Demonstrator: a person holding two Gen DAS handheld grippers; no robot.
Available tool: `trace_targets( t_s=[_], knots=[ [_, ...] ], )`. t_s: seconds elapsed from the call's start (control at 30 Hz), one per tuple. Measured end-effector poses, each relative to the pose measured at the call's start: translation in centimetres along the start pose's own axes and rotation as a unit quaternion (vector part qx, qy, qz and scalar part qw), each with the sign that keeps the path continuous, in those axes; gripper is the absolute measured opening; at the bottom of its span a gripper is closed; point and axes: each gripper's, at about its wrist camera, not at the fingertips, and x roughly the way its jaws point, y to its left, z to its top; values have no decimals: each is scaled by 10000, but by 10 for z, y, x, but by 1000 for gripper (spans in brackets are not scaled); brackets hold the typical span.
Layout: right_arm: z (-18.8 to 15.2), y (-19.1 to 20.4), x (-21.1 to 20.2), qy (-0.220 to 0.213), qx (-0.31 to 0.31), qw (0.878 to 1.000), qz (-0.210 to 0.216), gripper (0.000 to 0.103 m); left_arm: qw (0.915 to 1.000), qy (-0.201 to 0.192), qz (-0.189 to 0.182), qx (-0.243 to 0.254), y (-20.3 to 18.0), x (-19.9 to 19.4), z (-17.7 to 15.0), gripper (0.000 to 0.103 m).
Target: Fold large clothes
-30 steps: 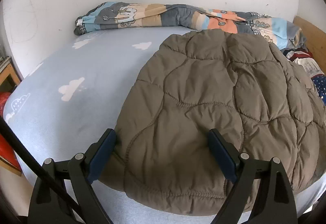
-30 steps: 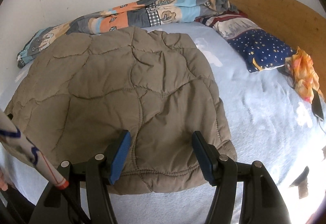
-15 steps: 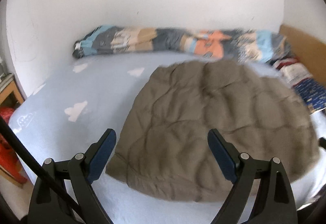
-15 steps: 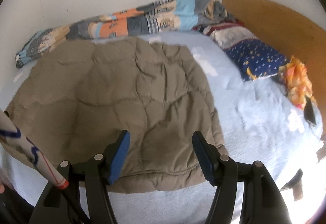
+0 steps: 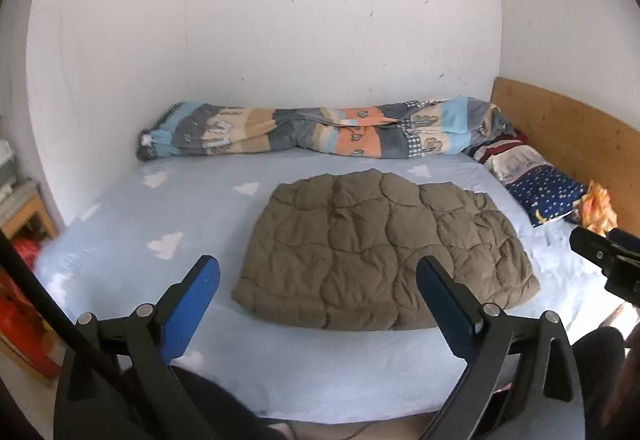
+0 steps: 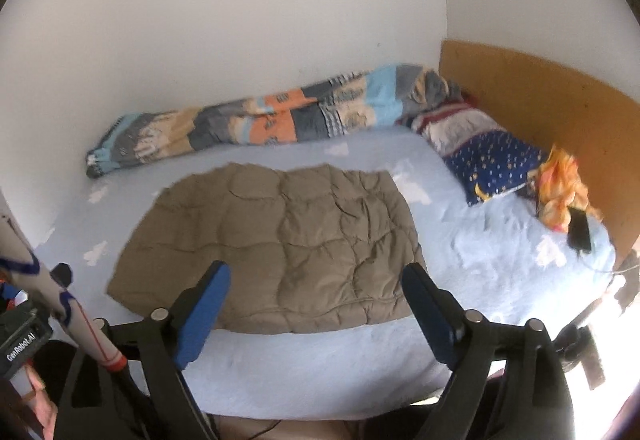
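Note:
A brown quilted jacket [image 5: 380,252] lies folded into a compact rounded block in the middle of the light blue bed [image 5: 168,196]. It also shows in the right wrist view [image 6: 280,240]. My left gripper [image 5: 318,280] is open and empty, held back from the jacket's near edge above the bed's front. My right gripper [image 6: 316,288] is open and empty too, a little short of the jacket's near edge. Part of the right gripper shows at the right edge of the left wrist view [image 5: 608,260].
A rolled patchwork blanket [image 5: 320,132] lies along the far wall. A dark blue starred pillow [image 6: 492,160], an orange cloth [image 6: 560,188] and a black phone [image 6: 580,232] sit by the wooden headboard [image 6: 540,92]. A wooden stand [image 5: 24,216] and red items are at left.
Both grippers have pulled back and up from the jacket's near edge. The whole folded jacket and more of the bed and wall are in view now.

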Motion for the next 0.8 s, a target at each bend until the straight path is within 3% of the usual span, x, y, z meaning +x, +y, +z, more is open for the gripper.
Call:
trace_targets(
  t_s=[0.2, 0.37, 0.47, 0.57, 0.8],
  knots=[
    [-8, 20, -19, -32, -263, 9996, 86, 94, 9998, 72, 114, 116, -6, -6, 2, 99],
    [-12, 23, -27, -99, -340, 9994, 24, 94, 9990, -31, 438, 113, -6, -7, 4, 99],
    [-14, 25, -27, -122, -360, 9993, 8, 94, 9964, 255, 758, 286, -10, -4, 4, 99],
    [-14, 27, -25, -106, -416, 9991, -5, 94, 9947, 271, 919, 373, -12, 0, 3, 99],
    [-16, 28, -13, 23, -459, 9989, 2, 94, 9933, 461, 980, 395, -11, 15, -2, 99]
  ],
)
